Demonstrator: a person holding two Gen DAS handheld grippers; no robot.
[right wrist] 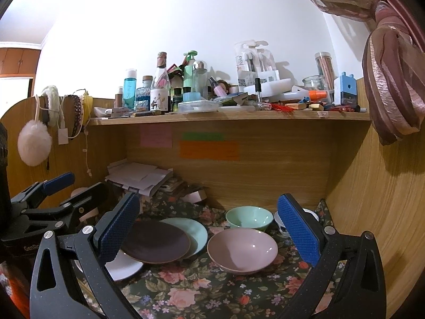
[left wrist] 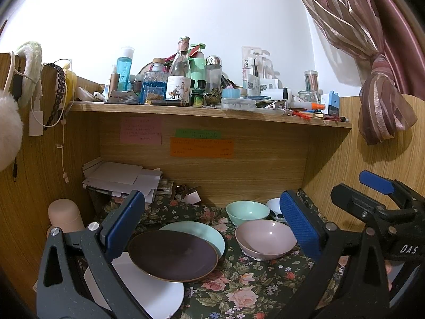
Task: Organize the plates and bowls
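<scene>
Both the left gripper and right gripper hover with jaws wide apart, holding nothing. On the floral desk, a brown plate overlaps mint and white plates; the pink bowl sits at 3 o'clock of it, the mint bowl behind

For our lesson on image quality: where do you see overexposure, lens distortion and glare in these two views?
Left wrist view: the white wall is blown out upper left, the shelf edge bows from fisheye distortion, and a small highlight sits in the pink bowl. Right wrist view: the wall is again overexposed, and the green bowl shows small glints.
</scene>
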